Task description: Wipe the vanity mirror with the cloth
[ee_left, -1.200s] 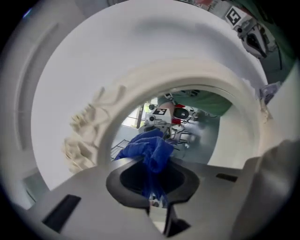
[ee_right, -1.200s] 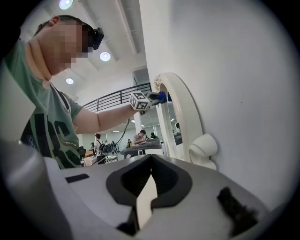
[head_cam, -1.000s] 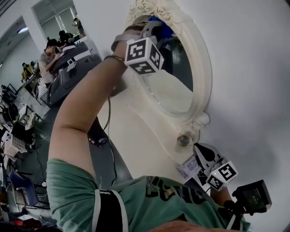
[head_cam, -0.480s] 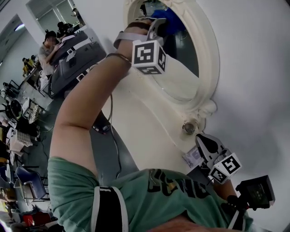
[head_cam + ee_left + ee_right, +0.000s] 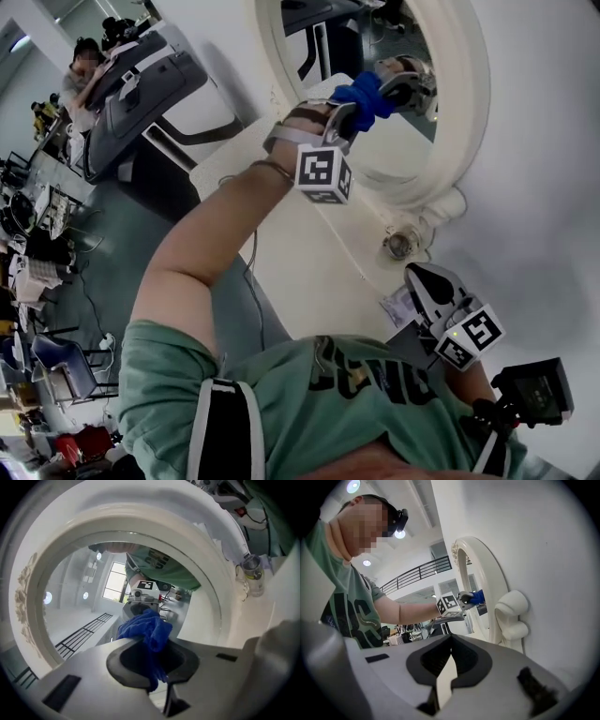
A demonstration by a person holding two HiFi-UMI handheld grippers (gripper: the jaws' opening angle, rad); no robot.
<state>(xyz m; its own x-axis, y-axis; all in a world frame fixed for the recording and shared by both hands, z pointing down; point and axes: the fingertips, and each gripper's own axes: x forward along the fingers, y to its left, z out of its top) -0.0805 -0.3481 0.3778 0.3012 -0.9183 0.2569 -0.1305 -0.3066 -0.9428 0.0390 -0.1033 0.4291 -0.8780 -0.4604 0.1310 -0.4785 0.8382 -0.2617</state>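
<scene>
Cloth [image 5: 367,97], clamped in left hand-held gripper [image 5: 350,110], has slid down mirror [image 5: 469,112]; right hand-held gripper [image 5: 449,667] closed, empty

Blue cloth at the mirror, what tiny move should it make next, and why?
Probably a short sweep sideways across the glass. The left gripper is shut on the blue cloth, which seems to meet its own reflection low on the mirror, so it looks pressed there, with most of the glass above it left to cover.
</scene>
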